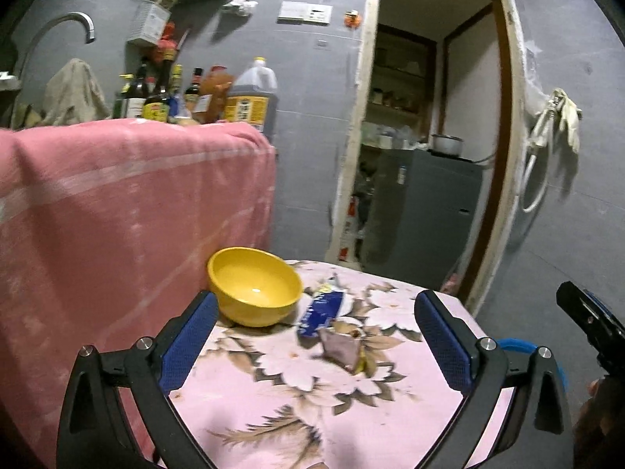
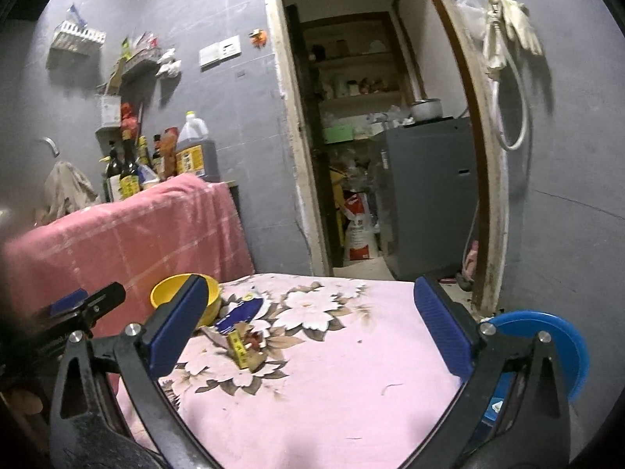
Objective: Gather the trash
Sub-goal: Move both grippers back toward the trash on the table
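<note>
On the table with the pink floral cloth [image 1: 351, 430] lie a blue wrapper [image 1: 322, 308] and, just nearer, a crumpled silvery packet [image 1: 343, 348], both right of a yellow bowl [image 1: 254, 285]. My left gripper [image 1: 316, 297] is open, and the trash lies ahead of its fingers, untouched. In the right wrist view the blue wrapper [image 2: 240, 312] and a yellow scrap [image 2: 238, 348] lie at the left of the table [image 2: 332, 391]. My right gripper [image 2: 312, 282] is open with nothing in it. Its left finger hides part of the bowl [image 2: 172, 293].
A blue bin [image 2: 547, 348] stands low beside the table's right edge. A pink cloth-covered counter [image 1: 117, 195] with several bottles [image 1: 156, 97] rises on the left. An open doorway [image 2: 371, 156] lies beyond the table. The left gripper [image 2: 82, 308] shows in the right wrist view.
</note>
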`<state>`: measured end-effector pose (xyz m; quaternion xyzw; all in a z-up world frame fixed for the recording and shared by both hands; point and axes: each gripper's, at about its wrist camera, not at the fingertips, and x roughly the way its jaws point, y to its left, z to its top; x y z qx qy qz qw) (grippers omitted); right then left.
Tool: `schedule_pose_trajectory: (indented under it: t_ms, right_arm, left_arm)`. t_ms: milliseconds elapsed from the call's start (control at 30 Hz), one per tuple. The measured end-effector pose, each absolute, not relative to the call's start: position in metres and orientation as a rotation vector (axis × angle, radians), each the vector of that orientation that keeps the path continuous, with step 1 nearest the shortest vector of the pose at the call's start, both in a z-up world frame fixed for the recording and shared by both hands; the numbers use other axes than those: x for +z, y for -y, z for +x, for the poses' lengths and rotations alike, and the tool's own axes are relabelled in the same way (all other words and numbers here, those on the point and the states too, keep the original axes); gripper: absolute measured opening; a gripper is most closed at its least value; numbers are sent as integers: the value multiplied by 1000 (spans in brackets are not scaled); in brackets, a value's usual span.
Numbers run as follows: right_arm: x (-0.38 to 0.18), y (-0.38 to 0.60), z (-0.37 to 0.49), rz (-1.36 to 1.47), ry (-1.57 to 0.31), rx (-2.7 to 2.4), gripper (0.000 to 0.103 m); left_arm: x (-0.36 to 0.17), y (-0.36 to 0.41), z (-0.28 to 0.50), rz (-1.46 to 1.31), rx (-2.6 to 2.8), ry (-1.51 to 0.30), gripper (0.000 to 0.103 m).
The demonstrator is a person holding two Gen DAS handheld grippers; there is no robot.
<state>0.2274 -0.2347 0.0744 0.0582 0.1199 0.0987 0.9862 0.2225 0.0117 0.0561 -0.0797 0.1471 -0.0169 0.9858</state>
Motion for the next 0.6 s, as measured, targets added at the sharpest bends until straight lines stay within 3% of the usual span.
schedule_pose_trajectory:
  t_ms: [600]
  right_arm:
    - [39, 193, 264, 0, -316, 307, 103]
  left_arm:
    - [20, -33, 249, -158, 7, -365, 98]
